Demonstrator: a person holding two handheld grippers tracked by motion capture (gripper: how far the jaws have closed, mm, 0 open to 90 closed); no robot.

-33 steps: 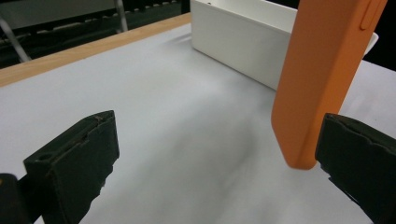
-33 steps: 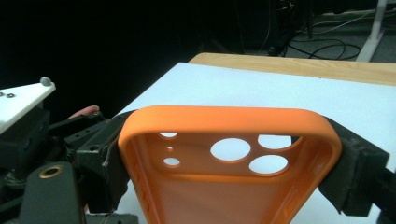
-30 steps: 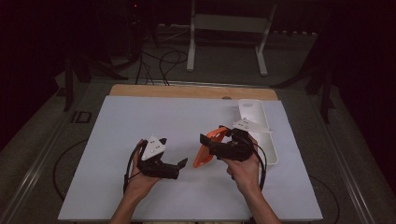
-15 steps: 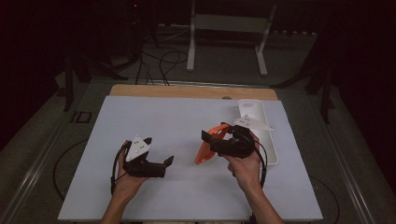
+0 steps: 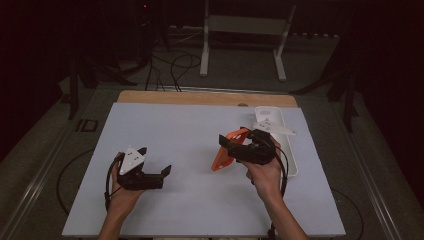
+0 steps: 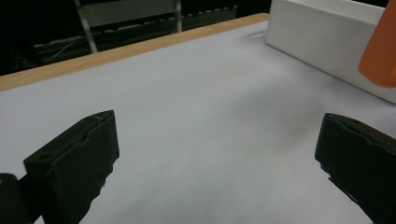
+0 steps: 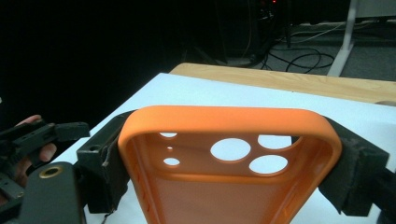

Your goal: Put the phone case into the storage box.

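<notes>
White sheet (image 5: 200, 150) covering most of the table, with a strip of bare wooden tabletop (image 5: 200, 98) along the far edge. White rectangular tray (image 5: 270, 116) at the right side of the sheet, long side running away from the near edge; same white tray (image 6: 327, 37) at the upper right in the left gripper view. Beyond the table, a white metal stand (image 5: 245, 30) on a grey floor, black cables (image 5: 175, 65) looping beside it. Dark surroundings otherwise.

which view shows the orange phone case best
The right gripper view: the orange phone case sits close up, camera cutouts visible, clamped between the right gripper fingers. The high view shows it small and tilted; the left gripper view catches just a corner.
</notes>
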